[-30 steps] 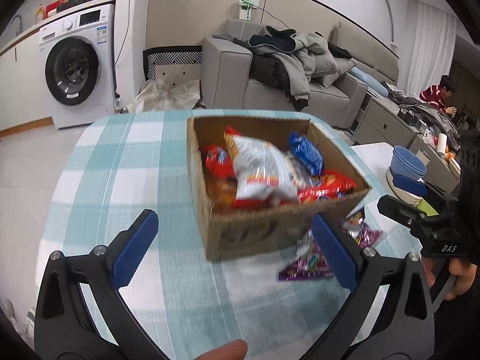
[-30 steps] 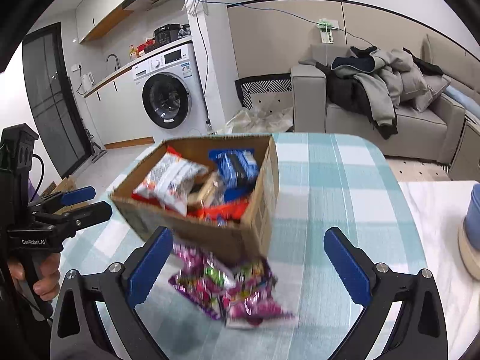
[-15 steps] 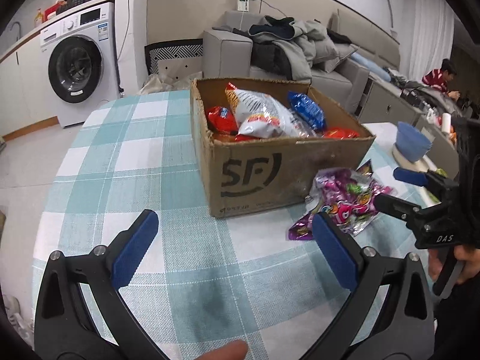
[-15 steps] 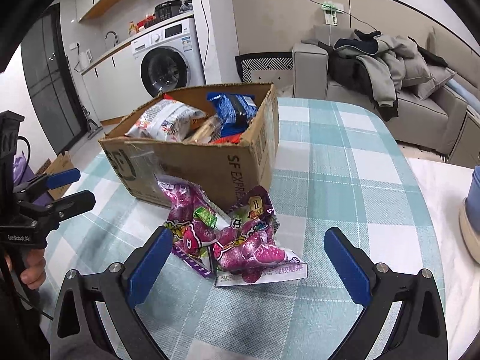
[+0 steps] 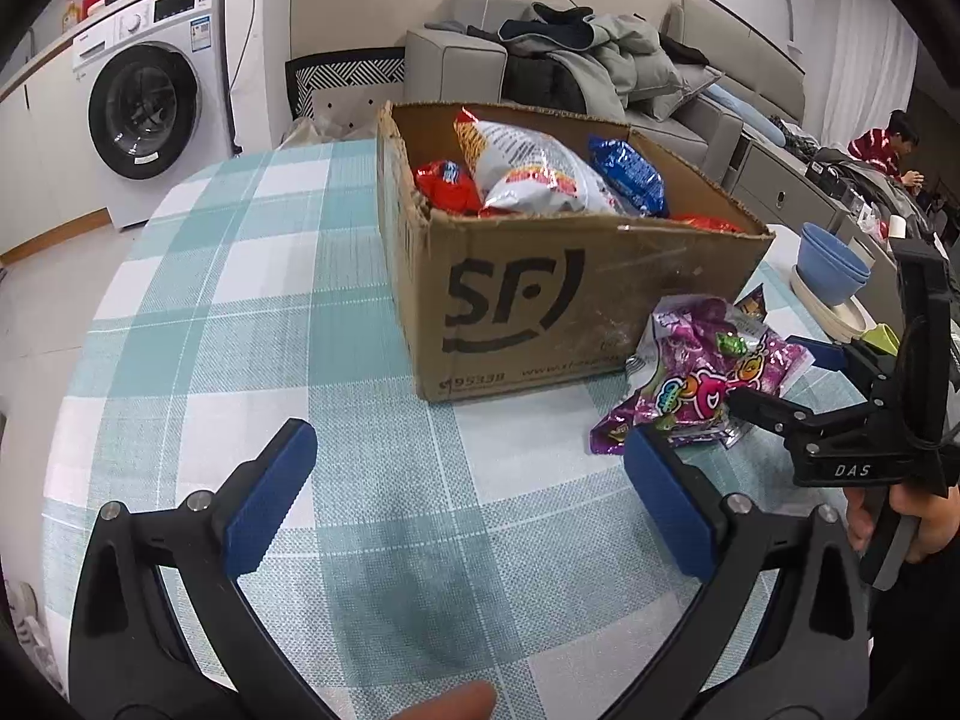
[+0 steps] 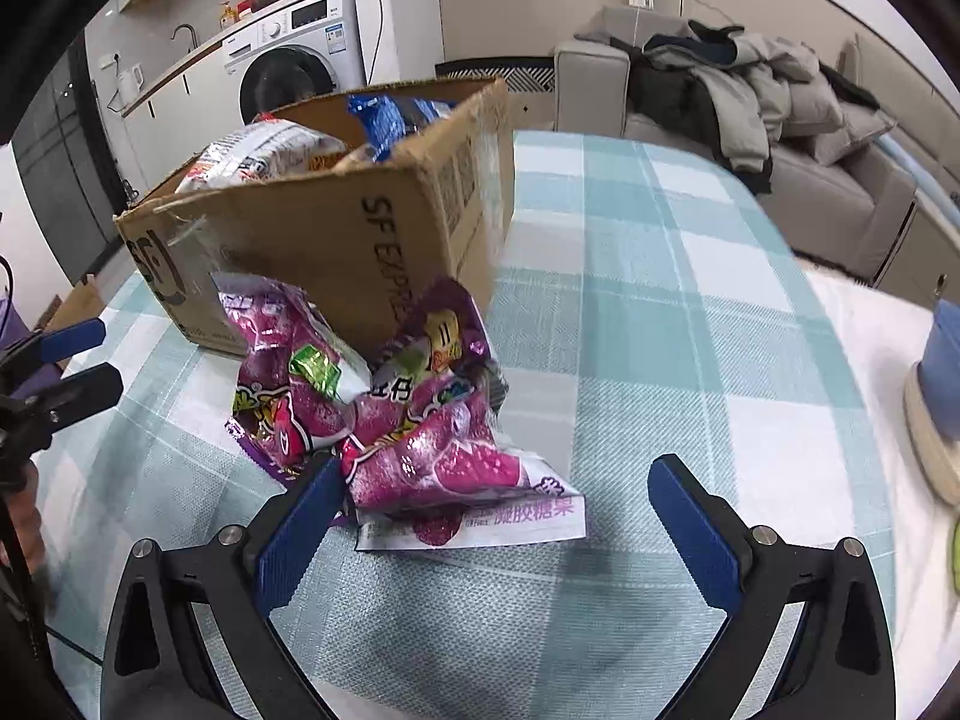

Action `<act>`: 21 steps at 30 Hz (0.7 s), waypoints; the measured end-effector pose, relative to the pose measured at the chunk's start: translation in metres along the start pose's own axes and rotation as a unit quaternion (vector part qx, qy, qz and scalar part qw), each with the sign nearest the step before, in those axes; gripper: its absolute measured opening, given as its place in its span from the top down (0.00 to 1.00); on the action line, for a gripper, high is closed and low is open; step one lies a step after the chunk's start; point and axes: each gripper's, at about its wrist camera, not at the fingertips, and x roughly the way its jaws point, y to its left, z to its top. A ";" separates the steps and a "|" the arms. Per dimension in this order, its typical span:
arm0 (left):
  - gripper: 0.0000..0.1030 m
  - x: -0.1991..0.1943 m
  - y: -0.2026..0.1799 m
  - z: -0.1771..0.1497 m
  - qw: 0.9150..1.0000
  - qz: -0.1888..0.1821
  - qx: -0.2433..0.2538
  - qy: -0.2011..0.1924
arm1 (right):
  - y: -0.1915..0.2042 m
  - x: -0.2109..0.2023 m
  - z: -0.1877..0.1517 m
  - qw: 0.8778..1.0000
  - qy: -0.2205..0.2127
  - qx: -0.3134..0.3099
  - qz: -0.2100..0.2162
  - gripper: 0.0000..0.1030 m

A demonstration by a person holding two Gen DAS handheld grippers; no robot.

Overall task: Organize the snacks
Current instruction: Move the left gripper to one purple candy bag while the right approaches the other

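Observation:
A cardboard box (image 5: 540,300) marked SF stands on the checked tablecloth (image 5: 240,276) and holds several snack bags, among them a white bag (image 5: 528,168), a blue bag (image 5: 630,174) and a red bag (image 5: 447,183). Purple candy bags (image 6: 390,414) lie on the cloth against the box's near side; they also show in the left wrist view (image 5: 702,372). My right gripper (image 6: 498,516) is open, low over the cloth, its left finger beside the candy bags. My left gripper (image 5: 468,480) is open and empty, in front of the box.
Stacked blue and white bowls (image 5: 831,288) stand at the table's right side. A washing machine (image 5: 150,102) and a sofa piled with coats (image 5: 588,66) lie beyond the table. A person (image 5: 888,144) sits at the far right.
Both grippers have dropped lower and moved closer to the box and the candy bags. The right gripper's left finger now reaches the candy bags. Both stay open.

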 end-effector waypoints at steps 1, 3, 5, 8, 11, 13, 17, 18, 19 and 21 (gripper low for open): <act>0.01 0.002 0.000 -0.001 1.000 0.000 0.001 0.002 | -0.001 0.001 -0.001 1.000 0.001 0.000 -0.001 0.01; 0.01 0.004 0.000 -0.001 1.000 0.001 0.001 0.005 | -0.002 0.005 -0.001 1.000 0.002 0.002 0.000 0.01; 0.01 0.006 -0.001 -0.002 1.000 -0.001 0.003 0.006 | -0.002 0.008 -0.001 1.000 0.000 0.001 -0.003 0.01; 0.01 0.009 -0.002 -0.003 1.000 -0.004 0.004 0.011 | -0.002 0.010 0.000 1.000 -0.003 0.002 -0.001 0.01; 0.01 0.010 -0.002 -0.003 1.000 -0.005 0.006 0.011 | -0.002 0.011 0.001 1.000 -0.006 0.003 0.002 0.01; 0.01 0.011 -0.001 -0.004 1.000 -0.006 0.006 0.013 | -0.002 0.010 0.001 1.000 -0.007 0.001 0.010 0.10; 0.01 0.012 -0.001 -0.004 1.000 -0.005 0.006 0.014 | 0.000 0.008 0.001 1.000 -0.007 -0.003 0.023 0.21; 0.01 0.012 -0.001 -0.005 1.000 -0.006 0.006 0.014 | 0.001 0.008 0.001 1.000 -0.007 -0.004 0.030 0.25; 0.01 0.012 -0.001 -0.005 1.000 -0.006 0.007 0.014 | 0.001 0.008 0.001 0.999 -0.007 -0.006 0.038 0.32; 0.01 0.012 -0.001 -0.005 1.000 -0.005 0.008 0.014 | 0.003 0.006 0.001 0.999 -0.008 -0.007 0.041 0.38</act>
